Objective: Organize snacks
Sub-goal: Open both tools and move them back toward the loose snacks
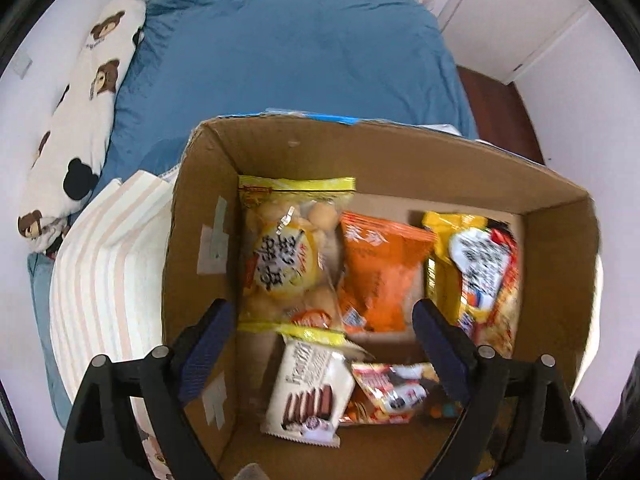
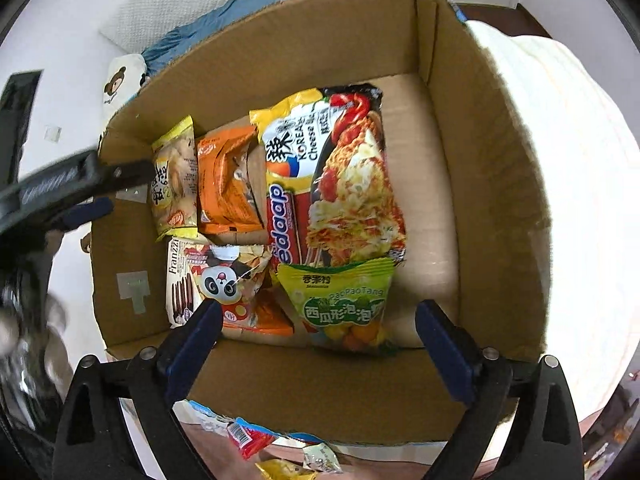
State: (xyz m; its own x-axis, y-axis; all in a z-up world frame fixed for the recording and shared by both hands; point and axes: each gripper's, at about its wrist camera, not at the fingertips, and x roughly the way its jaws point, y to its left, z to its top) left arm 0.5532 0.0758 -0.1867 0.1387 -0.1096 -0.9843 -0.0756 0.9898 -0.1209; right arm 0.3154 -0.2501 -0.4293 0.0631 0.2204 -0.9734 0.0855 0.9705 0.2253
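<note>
**Inspector:** Left gripper point(image 1: 322, 336) first. Condition?

**Assistant:** Pointing down into the cardboard box point(image 1: 392, 148), jaws spread wide, nothing between the pads. The left finger sits by the box's left wall, the right finger over the box floor between the orange packet point(image 1: 380, 272) and the instant noodle packet point(image 1: 476, 268).

**Inspector:** Right gripper point(image 2: 320, 334)?

**Assistant:** Also over the box, angled steeply down, jaws wide apart and gripping nothing. The green bubble gum bag point(image 2: 340, 300) lies on the box floor between its fingers, free of both pads.

**Inspector:** Contents of the box?

**Assistant:** Far row, seen from the left wrist: yellow-trimmed bag of round biscuits point(image 1: 284, 248) against the left wall, the orange packet just beside it, the noodle packet toward the right. Near row: white Franzzi wafer pack point(image 1: 308, 392) with a panda-printed snack bag point(image 1: 392, 392) overlapping its edge. In the right wrist view the green bag rests against the lower end of the noodle packet, partly on it.

**Inspector:** Surroundings?

**Assistant:** The box stands on a bed with a blue sheet point(image 1: 288, 56). A bear-print pillow point(image 1: 80, 120) lies along the wall, and a striped folded blanket point(image 1: 108, 272) touches the box's left side. Outside the near wall, in the right wrist view, small loose wrappers, one a red packet point(image 2: 248, 438); details too blurred to read.
</note>
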